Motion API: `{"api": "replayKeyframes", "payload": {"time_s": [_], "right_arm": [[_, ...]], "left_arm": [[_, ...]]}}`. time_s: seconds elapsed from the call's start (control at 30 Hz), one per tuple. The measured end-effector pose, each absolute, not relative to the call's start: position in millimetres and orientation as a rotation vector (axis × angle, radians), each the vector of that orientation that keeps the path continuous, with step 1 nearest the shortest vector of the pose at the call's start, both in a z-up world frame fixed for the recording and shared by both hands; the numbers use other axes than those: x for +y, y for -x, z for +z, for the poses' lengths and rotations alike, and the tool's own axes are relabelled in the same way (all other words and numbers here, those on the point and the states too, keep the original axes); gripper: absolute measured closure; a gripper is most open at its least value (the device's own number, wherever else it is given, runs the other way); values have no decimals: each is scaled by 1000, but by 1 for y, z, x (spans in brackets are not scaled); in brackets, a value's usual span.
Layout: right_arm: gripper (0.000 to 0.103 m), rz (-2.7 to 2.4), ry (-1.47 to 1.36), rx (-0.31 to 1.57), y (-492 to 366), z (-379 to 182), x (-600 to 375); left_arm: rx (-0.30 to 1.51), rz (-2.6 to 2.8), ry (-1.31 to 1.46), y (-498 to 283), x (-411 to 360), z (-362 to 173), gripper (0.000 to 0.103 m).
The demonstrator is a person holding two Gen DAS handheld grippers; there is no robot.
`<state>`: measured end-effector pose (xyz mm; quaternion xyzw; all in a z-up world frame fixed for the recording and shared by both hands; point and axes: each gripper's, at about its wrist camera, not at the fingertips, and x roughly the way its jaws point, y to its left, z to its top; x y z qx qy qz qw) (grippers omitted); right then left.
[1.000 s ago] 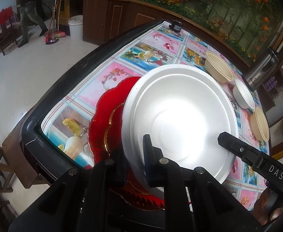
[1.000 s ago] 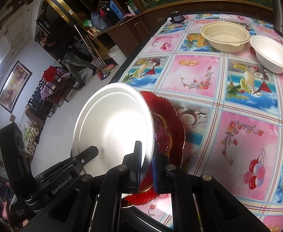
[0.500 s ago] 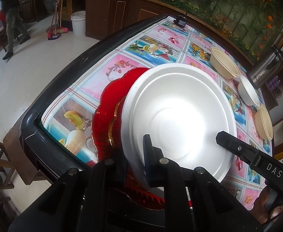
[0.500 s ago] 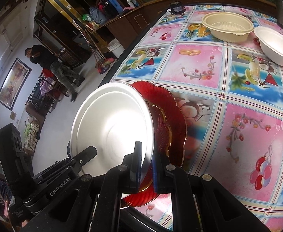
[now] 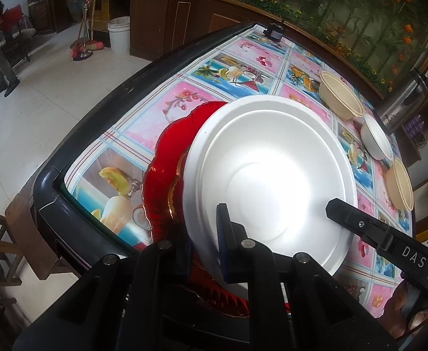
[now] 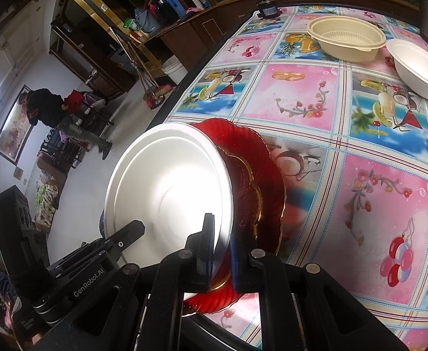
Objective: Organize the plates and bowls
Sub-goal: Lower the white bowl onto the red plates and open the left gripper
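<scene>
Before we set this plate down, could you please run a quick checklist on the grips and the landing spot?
1. Left gripper shut on white plate rim: ok.
2. Right gripper shut on the same rim: ok.
3. White plate over red glass plate: ok.
4. White plate centred on it: not ok, offset toward the table edge.
5. Beige bowl and white bowl clear of path: ok.
6. Plates touching: cannot tell.

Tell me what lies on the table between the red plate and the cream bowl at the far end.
Nothing: in the right wrist view only bare patterned tablecloth stretches from the red plate to the cream bowl.
</scene>
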<state>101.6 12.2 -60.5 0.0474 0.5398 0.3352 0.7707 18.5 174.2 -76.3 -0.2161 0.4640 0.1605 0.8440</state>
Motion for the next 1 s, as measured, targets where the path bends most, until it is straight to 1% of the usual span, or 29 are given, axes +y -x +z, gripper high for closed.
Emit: {"api": "replayKeyframes", "payload": {"time_s": [1.0], "right_arm": [[94, 709, -90, 1210, -105, -76, 19]], "left_arm": [[1012, 352, 465, -21, 176, -89, 91]]}}
